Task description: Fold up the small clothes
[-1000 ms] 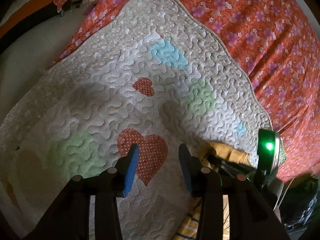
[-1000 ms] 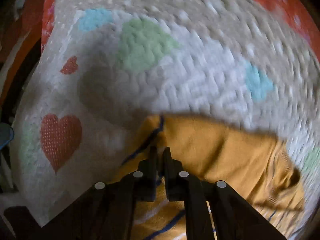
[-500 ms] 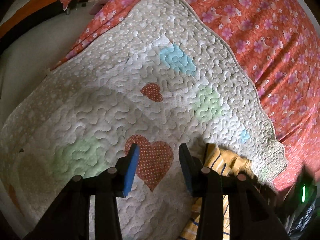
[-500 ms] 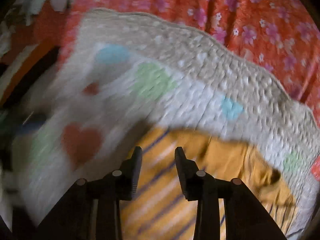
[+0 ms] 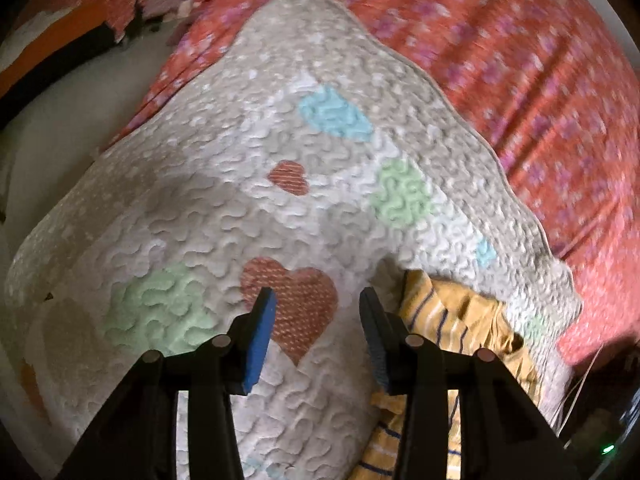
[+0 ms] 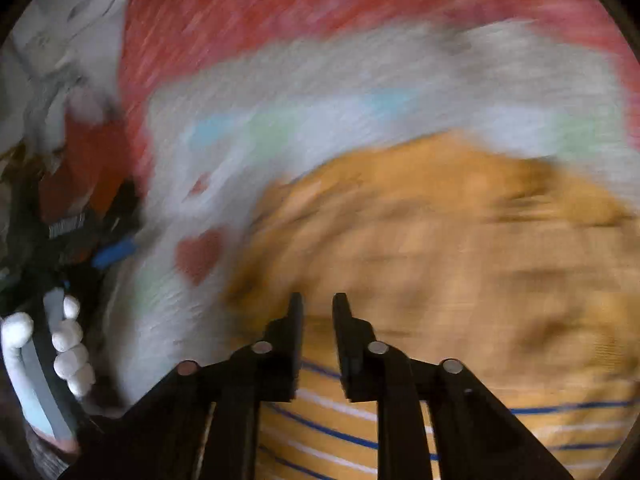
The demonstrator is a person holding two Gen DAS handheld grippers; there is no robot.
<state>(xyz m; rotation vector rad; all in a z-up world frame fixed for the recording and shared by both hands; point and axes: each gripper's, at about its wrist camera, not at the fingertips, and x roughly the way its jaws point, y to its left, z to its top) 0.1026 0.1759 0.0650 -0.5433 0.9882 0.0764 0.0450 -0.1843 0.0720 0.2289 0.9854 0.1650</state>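
A small mustard-yellow garment with blue and white stripes point(image 5: 460, 320) lies crumpled on a white quilted mat with hearts point(image 5: 248, 208), at the mat's right corner. My left gripper point(image 5: 316, 304) is open and empty, hovering over a red heart just left of the garment. In the blurred right wrist view the garment point(image 6: 440, 248) fills the middle and right. My right gripper point(image 6: 318, 308) is open with a narrow gap above the garment, holding nothing.
The mat lies on a red floral bedspread point(image 5: 540, 80). A white-gloved hand point(image 6: 68, 340) holding the left gripper shows at the left edge of the right wrist view. A pale floor point(image 5: 80, 92) lies at far left beyond the bed.
My right gripper, shut on the garment a second ago, has opened and let it go, then pulled back. The garment now lies crumpled on the mat. The left gripper stayed open.
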